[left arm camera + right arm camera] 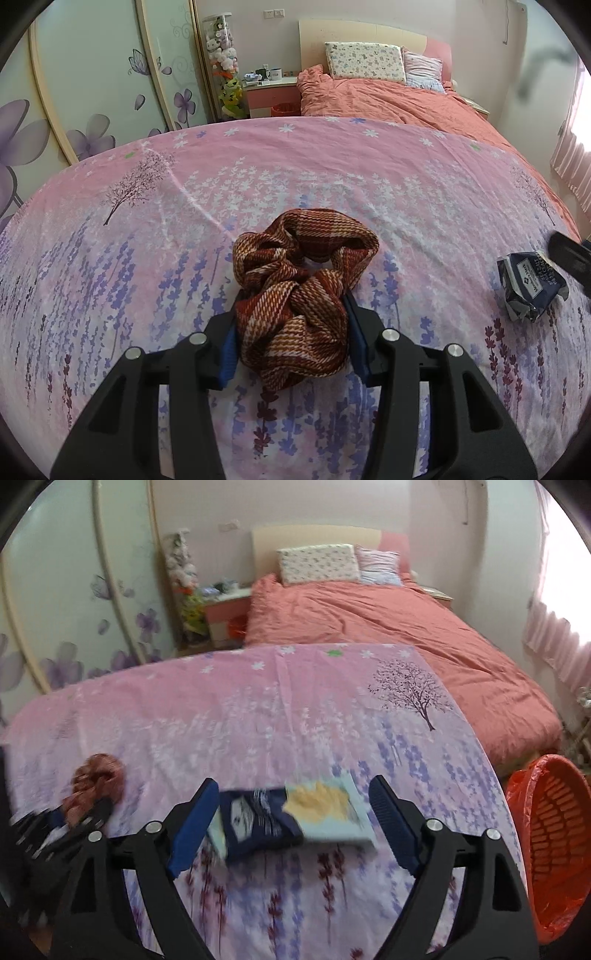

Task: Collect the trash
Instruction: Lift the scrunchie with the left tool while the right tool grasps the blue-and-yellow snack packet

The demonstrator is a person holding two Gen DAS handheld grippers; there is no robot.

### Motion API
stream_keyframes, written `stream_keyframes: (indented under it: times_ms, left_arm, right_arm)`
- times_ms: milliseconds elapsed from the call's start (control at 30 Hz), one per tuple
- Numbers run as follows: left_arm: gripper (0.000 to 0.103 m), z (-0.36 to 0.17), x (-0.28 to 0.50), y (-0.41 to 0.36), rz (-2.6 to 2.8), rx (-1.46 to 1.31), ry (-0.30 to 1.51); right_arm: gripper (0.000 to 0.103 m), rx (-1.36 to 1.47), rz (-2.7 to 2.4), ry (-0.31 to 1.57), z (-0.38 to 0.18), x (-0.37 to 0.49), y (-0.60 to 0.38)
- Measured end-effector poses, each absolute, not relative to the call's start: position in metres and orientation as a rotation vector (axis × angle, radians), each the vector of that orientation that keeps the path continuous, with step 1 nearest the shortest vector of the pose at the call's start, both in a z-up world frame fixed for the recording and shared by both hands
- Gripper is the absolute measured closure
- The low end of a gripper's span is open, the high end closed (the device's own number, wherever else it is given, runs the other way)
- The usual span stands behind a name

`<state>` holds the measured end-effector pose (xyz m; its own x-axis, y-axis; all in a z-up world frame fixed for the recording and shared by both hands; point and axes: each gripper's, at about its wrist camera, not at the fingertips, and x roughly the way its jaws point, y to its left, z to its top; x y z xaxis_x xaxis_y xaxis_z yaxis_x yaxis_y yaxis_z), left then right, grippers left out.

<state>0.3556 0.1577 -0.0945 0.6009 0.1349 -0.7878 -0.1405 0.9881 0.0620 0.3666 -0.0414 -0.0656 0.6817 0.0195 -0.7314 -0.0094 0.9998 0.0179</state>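
Both grippers tilt down over the floral sheet [332, 177]: the left gripper [291, 332] is clamped on one plaid scrunchie [303, 280], while the right gripper [291, 812] stands spread wide, unclenched, either side of one dark blue snack wrapper [280, 816] lying on the sheet. One orange mesh bin [550, 834] stands beside the sheet's right edge.

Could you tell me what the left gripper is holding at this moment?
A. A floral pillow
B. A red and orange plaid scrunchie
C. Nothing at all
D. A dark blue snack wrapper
B: in the left wrist view the blue pads of the left gripper press on both sides of the plaid scrunchie, while the dark blue wrapper lies apart on the floral sheet.
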Motion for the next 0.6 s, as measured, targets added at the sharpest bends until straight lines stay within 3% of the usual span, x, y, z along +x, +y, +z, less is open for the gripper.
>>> stream_keyframes:
  times_ms: [133,333,600]
  left_arm:
    - [0.054,-0.095,0.355,0.158,0.157,-0.012,0.912]
    - [0.054,-0.095,0.354,0.158,0.156,-0.014,0.912]
    - [0.054,-0.095,0.354,0.158,0.157,-0.013,0.912]
  right_arm:
    - [0.015,-0.063,-0.055,0.892,-0.084,0.387,-0.038]
    - [0.015,-0.114,-0.023,0.852,-0.081,0.34,-0.065]
    - [0.012,0.054,-0.009,0.864,-0.081,0.303,-0.111]
